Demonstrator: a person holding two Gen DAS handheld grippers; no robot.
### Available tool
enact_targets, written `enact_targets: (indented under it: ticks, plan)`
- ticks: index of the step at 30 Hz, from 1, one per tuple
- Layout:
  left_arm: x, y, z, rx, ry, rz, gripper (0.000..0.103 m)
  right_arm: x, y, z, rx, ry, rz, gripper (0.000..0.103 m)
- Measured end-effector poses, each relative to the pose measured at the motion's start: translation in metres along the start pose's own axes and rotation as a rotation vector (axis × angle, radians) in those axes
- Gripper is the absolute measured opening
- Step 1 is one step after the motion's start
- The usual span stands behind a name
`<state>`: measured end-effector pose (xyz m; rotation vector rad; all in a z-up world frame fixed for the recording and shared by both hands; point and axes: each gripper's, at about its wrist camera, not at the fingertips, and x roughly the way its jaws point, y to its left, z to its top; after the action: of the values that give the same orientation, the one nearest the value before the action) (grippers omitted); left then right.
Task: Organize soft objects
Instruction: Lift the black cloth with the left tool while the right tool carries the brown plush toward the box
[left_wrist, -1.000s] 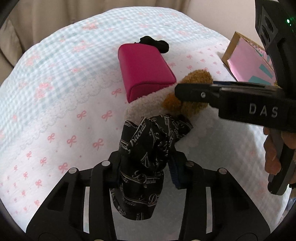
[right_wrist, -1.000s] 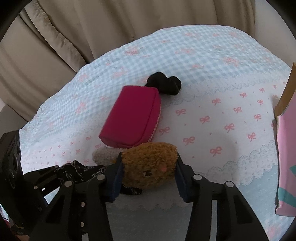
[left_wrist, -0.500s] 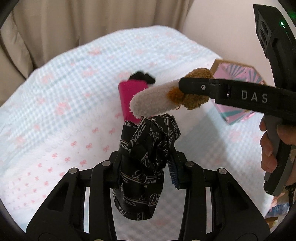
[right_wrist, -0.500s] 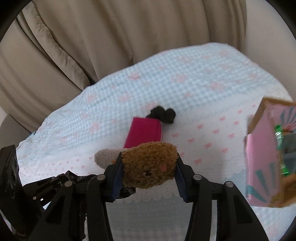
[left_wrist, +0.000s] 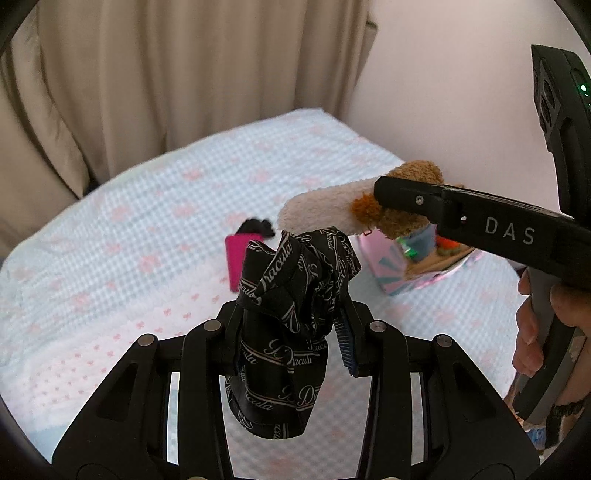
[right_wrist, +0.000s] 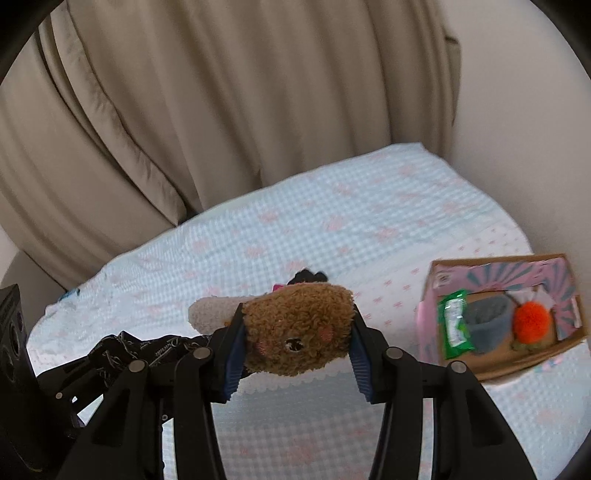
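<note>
My left gripper (left_wrist: 291, 339) is shut on a black printed cloth (left_wrist: 291, 314) and holds it above the bed; the cloth also shows in the right wrist view (right_wrist: 147, 349). My right gripper (right_wrist: 295, 350) is shut on a brown and cream plush toy (right_wrist: 297, 332), held in the air; the toy shows in the left wrist view (left_wrist: 354, 210) too. A pink cardboard box (right_wrist: 554, 354) lies open on the bed to the right, holding a green packet (right_wrist: 454, 328), a grey item (right_wrist: 487, 325) and an orange pompom toy (right_wrist: 532, 321).
A magenta pouch (left_wrist: 234, 258) and a small black item (left_wrist: 256, 226) lie on the blue gingham bedspread (left_wrist: 129, 229) beyond the grippers. Beige curtains (right_wrist: 221, 110) hang behind the bed, and a pale wall (left_wrist: 461, 92) is at the right.
Both grippers have risen well above the bed with their loads. The pink box has come fully into the right wrist view, showing its contents.
</note>
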<state>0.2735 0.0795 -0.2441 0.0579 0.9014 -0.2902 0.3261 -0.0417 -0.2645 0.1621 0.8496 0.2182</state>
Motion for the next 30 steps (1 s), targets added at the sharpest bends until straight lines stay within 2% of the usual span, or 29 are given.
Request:
enact_targets:
  ticks: [5, 7, 12, 17, 21, 25, 30]
  plan:
    - [-0.029, -0.035, 0.018, -0.047, -0.012, 0.019, 0.035, -0.051, -0.017, 0.015, 0.003, -0.042, -0.007, 0.045]
    - [-0.040, -0.056, 0.023, -0.079, -0.011, 0.034, 0.035, -0.072, -0.029, 0.021, -0.005, -0.053, -0.041, 0.045]
    - [-0.043, -0.101, 0.035, -0.137, -0.006, 0.053, 0.035, -0.111, -0.076, 0.031, 0.019, -0.060, -0.061, 0.045]
    - [-0.018, -0.148, 0.056, -0.162, -0.007, 0.049, 0.035, -0.129, -0.136, 0.039, 0.024, -0.055, -0.079, 0.046]
    - [0.013, -0.187, 0.072, -0.146, 0.009, 0.042, 0.035, -0.130, -0.189, 0.047, 0.040, -0.041, -0.107, 0.046]
    - [0.046, -0.217, 0.085, -0.128, 0.028, 0.021, 0.035, -0.121, -0.240, 0.053, 0.079, -0.025, -0.125, 0.046]
    - [0.096, -0.247, 0.096, -0.106, 0.088, 0.007, 0.035, -0.095, -0.289, 0.059, 0.104, 0.023, -0.140, 0.046]
